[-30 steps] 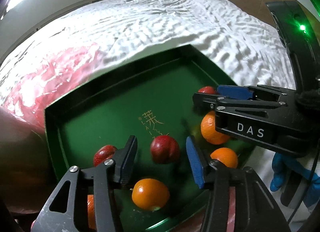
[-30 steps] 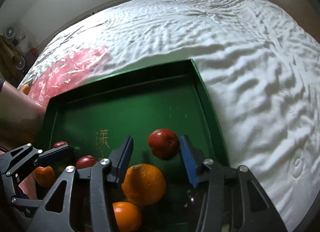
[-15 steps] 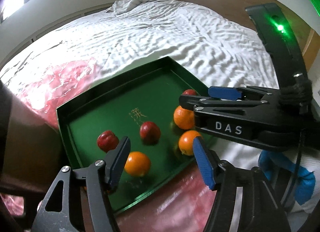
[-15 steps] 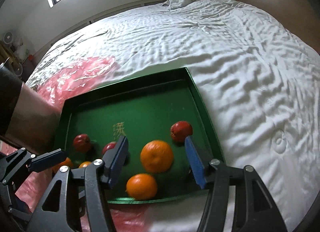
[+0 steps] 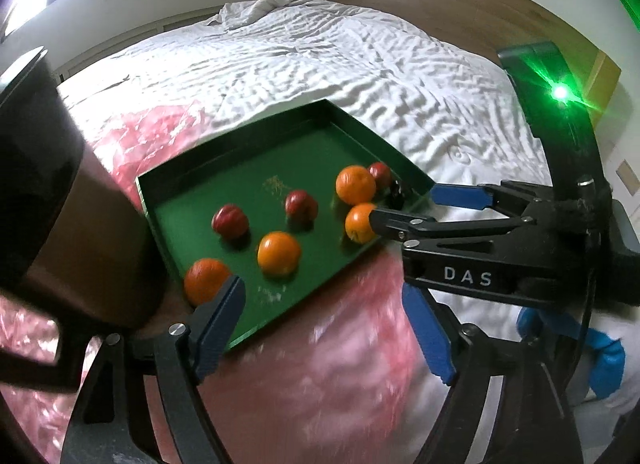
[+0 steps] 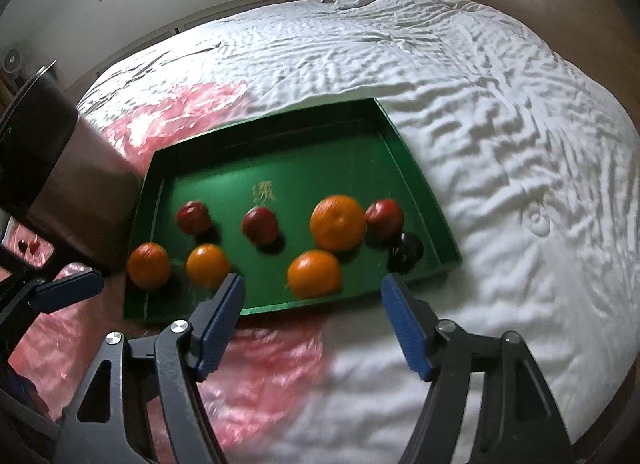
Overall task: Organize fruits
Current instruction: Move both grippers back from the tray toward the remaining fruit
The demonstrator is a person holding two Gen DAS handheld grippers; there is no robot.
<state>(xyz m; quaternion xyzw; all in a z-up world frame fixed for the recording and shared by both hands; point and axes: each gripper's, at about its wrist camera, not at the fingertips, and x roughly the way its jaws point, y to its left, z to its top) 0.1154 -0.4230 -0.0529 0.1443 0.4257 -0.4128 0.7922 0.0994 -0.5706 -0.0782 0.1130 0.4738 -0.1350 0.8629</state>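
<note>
Both pulled back off the green tray [image 6: 416, 199] within the last second, left tongs [image 5: 324, 328] and right tongs [image 6: 312, 316] spread and empty, oranges [image 6: 338, 221] and apples [image 6: 260, 223] lying loose along its near half, sorting seemingly done.

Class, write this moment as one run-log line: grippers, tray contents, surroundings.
left gripper: open, empty | right gripper: open, empty | green tray: four oranges, three red fruits, one dark fruit | under tray: pink plastic, white bedding
</note>
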